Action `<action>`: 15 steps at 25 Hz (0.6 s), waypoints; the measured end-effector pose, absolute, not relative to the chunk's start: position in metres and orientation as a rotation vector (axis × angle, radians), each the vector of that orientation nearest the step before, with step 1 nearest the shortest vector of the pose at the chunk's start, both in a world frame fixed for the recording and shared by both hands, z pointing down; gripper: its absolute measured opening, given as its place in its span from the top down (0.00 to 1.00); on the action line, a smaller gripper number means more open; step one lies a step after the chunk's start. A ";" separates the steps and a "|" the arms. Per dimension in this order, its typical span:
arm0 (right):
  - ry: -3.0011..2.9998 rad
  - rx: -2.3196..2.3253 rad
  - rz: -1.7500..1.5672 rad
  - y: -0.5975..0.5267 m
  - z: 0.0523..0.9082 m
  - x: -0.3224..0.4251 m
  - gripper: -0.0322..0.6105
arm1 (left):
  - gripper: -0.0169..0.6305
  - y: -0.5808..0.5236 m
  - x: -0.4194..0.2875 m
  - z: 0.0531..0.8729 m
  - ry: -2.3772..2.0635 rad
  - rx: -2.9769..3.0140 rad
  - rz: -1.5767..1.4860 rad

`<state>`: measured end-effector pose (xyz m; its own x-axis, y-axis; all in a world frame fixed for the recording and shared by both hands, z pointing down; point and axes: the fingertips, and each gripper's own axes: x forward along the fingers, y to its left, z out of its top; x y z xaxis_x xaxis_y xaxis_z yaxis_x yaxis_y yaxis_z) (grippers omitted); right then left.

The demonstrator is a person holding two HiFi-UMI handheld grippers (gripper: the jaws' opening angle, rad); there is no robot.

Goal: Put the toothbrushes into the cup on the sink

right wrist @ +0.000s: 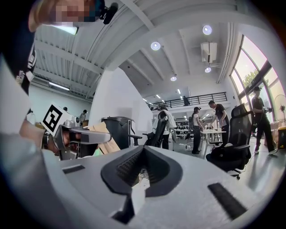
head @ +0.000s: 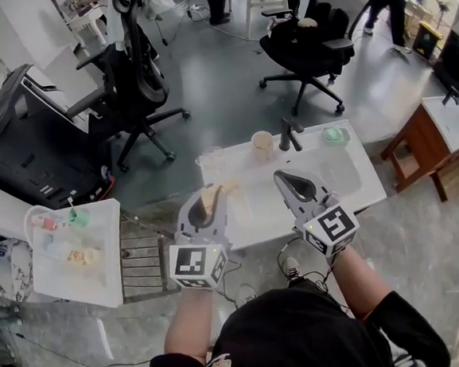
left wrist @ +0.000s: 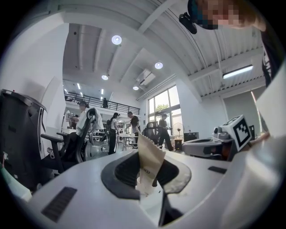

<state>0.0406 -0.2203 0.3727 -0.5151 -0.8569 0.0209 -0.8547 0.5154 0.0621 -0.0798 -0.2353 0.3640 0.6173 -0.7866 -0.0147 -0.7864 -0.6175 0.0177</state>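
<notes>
Right in front of the person, both tools are held out level over the basin. The left gripper (head: 202, 207) has its jaws narrowed onto a tan paper packet (left wrist: 149, 156). I take it for a wrapped toothbrush, though no bristles or handle show. The packet stands up out of the jaws, so its long axis runs roughly upright, across the line the gripper points along. Its torn-looking upper corner points at the ceiling and its lower end is tucked down between the pads.

Beside it, and clear of it, is the right gripper (head: 295, 187). Its jaws are pressed together. A thin pale sliver sits in the slit, and I can't say what it is.

Under both tools is the white sink (head: 349, 178), with nothing in the basin that I can make out. At its back edge stands the beige cup (head: 263, 144), upright with its mouth open. It's just left of the dark faucet (head: 290, 136), and a small green item (head: 335, 136) sits further right.

No handle pokes out of the cup, so as I read it nothing has gone in yet. The packet is well short of the cup, up in the air in front of the sink. What's left is getting a brush out of its wrapper, carrying it over the basin, and dropping it in end-first.

Beyond the sink there's grey floor and a black office chair (head: 313, 43).
</notes>
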 end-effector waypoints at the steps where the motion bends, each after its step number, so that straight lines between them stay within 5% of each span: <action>1: -2.694 1.519 -0.061 -0.221 0.375 0.041 0.94 | 0.87 -0.239 -0.082 0.365 -1.385 2.811 -0.030; 15: -2.670 1.468 0.046 -0.247 0.413 0.050 0.94 | 0.87 -0.325 -0.099 0.406 -1.594 2.726 0.029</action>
